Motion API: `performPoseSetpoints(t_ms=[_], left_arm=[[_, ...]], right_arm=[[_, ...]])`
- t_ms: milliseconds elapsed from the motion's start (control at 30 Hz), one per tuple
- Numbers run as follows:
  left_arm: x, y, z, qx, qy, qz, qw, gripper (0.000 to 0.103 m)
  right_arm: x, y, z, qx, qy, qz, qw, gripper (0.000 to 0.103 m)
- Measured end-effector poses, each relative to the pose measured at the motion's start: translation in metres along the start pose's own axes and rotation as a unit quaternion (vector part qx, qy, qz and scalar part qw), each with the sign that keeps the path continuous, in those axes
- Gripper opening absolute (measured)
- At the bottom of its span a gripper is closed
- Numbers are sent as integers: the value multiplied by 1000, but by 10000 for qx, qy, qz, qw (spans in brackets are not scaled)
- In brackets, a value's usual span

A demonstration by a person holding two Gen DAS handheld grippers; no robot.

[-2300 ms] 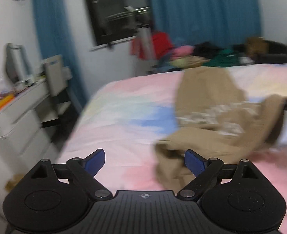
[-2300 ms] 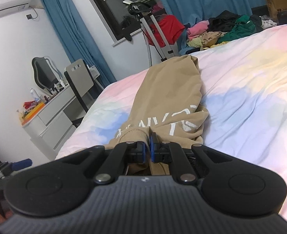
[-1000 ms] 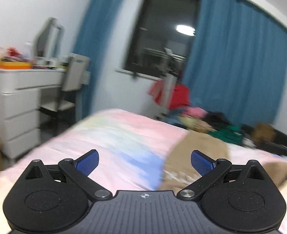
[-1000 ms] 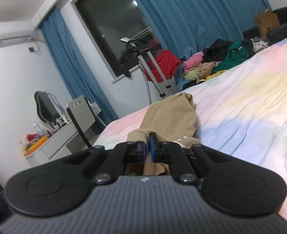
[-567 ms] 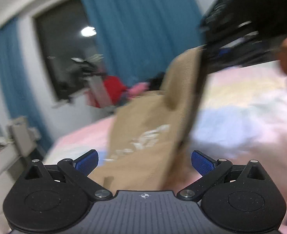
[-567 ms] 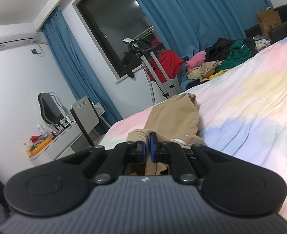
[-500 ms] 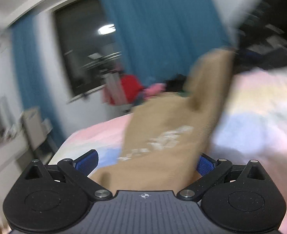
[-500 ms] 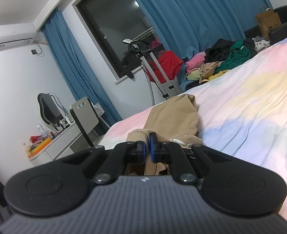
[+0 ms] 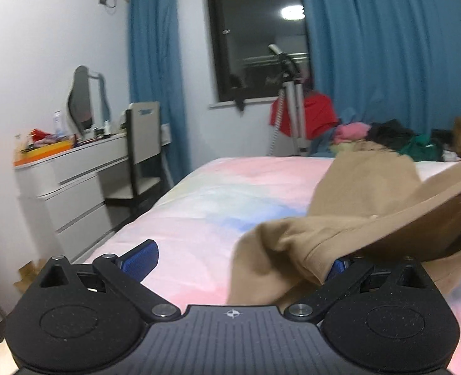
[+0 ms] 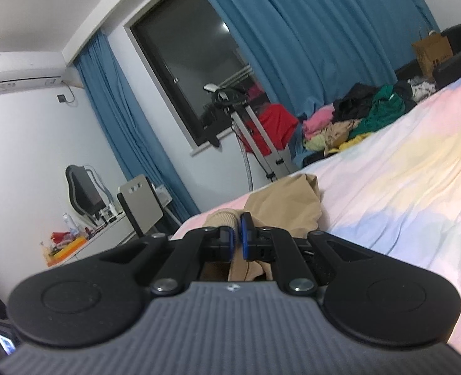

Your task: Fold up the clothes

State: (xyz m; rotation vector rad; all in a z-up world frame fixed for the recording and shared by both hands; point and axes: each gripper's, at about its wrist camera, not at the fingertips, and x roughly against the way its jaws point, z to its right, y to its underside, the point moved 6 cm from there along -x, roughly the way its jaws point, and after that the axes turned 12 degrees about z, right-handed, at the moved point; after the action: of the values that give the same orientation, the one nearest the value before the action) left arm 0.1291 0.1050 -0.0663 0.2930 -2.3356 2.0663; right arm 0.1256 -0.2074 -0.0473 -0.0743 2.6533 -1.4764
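The tan sweatshirt (image 9: 365, 218) lies partly on the bed (image 9: 218, 193) and partly in the air: one ribbed edge is lifted toward the right of the left wrist view, and a cuffed fold hangs over the right-hand finger of the left gripper (image 9: 240, 261). Half a second ago the cloth swung blurred across that whole view; now it has settled lower and to the right, and the camera has swung back toward the dresser (image 9: 71, 184) and window (image 9: 255, 37).

Left gripper: fingers (image 9: 138, 257) spread wide, nothing between them, though the cloth drapes onto the right one. Right gripper (image 10: 237, 239): fingers pressed together, pinching a ribbed edge of the sweatshirt (image 10: 286, 204); this hold is unchanged across the last two seconds, and its view has barely moved.

Judgement: one edge is held up while the free gripper comes in for a second hold, so a fold is in hand, not finished. The garment is bunched, not flat.

Beyond the bed, a heap of mixed clothes (image 10: 355, 115) lies against the blue curtain (image 10: 324, 31); whether it is sorted or waiting cannot be told.
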Motion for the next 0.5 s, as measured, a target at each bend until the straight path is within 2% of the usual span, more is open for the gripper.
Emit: performPoseSetpoints(t_ms=[33, 133, 233, 300, 400, 500], left_arm=[[0, -1, -5, 71, -90, -22, 9999, 103], [-5, -17, -26, 509, -83, 241, 9984, 103], [6, -32, -40, 1014, 136, 432, 9938, 103], [4, -33, -44, 1169, 197, 366, 9923, 103], [-10, -23, -38, 1006, 172, -7, 9948, 103], [-20, -17, -40, 785, -71, -86, 9969, 103]], right_arm=[[0, -1, 0, 0, 13, 24, 10000, 8], [-1, 0, 3, 1, 97, -3, 10000, 8], [-5, 4, 5, 27, 192, -140, 9997, 8], [-4, 3, 5, 1, 156, -133, 9998, 8], [-2, 0, 0, 34, 10, -2, 10000, 8], [0, 1, -5, 110, -76, 53, 9999, 8]])
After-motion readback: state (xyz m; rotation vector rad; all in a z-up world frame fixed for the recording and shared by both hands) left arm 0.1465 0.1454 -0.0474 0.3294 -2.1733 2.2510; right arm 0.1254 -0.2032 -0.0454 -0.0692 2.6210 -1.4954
